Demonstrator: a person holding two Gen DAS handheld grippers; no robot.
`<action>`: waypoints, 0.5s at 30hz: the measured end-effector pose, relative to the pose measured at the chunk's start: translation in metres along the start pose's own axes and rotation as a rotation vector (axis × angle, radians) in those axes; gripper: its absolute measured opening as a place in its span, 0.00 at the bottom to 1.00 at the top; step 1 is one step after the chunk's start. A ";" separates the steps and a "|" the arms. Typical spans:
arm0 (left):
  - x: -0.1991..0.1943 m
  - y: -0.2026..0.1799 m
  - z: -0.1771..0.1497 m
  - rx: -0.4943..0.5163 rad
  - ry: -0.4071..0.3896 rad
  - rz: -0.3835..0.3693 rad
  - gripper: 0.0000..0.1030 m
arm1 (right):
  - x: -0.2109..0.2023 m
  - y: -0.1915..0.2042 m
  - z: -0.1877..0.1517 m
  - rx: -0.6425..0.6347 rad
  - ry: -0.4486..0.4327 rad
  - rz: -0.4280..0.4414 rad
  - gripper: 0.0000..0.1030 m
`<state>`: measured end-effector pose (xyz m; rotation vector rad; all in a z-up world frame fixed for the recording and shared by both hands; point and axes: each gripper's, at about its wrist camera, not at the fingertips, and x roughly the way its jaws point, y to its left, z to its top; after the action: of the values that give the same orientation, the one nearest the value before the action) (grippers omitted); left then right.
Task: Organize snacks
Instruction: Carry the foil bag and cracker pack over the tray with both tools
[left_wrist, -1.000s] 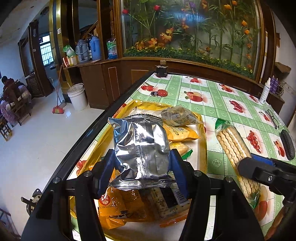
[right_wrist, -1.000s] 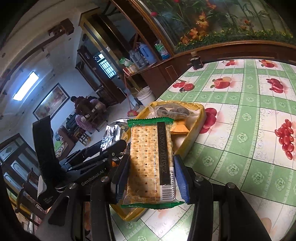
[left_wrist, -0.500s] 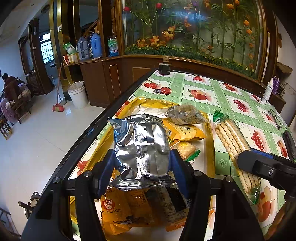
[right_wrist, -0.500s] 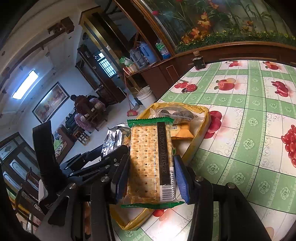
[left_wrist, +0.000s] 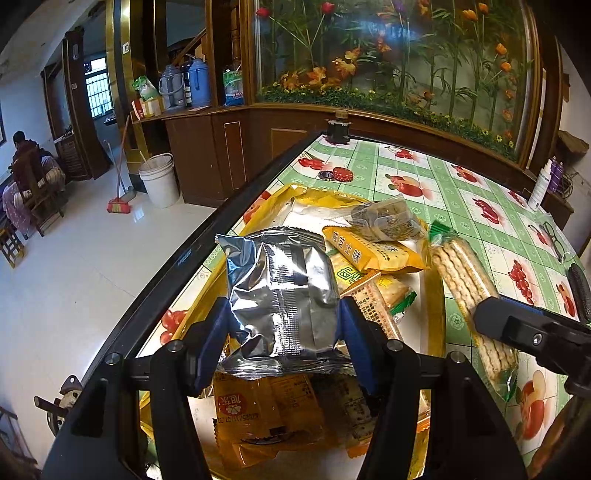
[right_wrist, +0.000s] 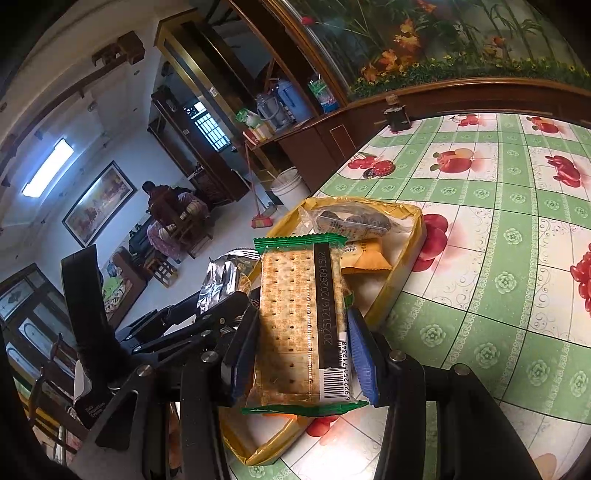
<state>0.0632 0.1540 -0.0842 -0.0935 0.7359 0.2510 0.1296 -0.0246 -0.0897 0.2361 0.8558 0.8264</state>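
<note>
Between the blue pads of the left gripper (left_wrist: 282, 325) a crinkled silver foil snack bag (left_wrist: 282, 295) is clamped at its lower half, the jaws part closed on its sides. Beneath and beyond those jaws a yellow tray (left_wrist: 436, 317) is seen, in which an orange packet (left_wrist: 258, 417), a yellow cheese-flavour packet (left_wrist: 373, 253) and a clear pouch of dark snacks (left_wrist: 386, 219) are heaped. To the right of the left jaws the cracker sleeve (left_wrist: 469, 291) is seen edge-on, held over the tray's right rim.

Between the pads of the right gripper (right_wrist: 301, 354) that green-edged cracker sleeve (right_wrist: 301, 321) is gripped upright by its long sides, the jaws narrowly set against it. Just left of these jaws the foil bag (right_wrist: 221, 275) is visible; beyond them the tray (right_wrist: 410, 254) rests on a green checked fruit-print tablecloth (right_wrist: 480, 295).
</note>
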 end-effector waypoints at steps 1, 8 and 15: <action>0.000 0.001 -0.001 0.000 0.000 -0.001 0.57 | 0.003 0.002 0.000 -0.007 0.004 -0.002 0.46; -0.001 0.003 -0.002 0.008 0.006 0.007 0.57 | 0.028 0.015 0.008 -0.063 0.028 -0.032 0.46; 0.004 0.011 -0.003 0.005 0.022 0.031 0.57 | 0.050 0.024 0.017 -0.120 0.055 -0.078 0.47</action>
<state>0.0612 0.1645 -0.0895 -0.0803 0.7600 0.2776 0.1479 0.0302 -0.0950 0.0740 0.8583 0.8113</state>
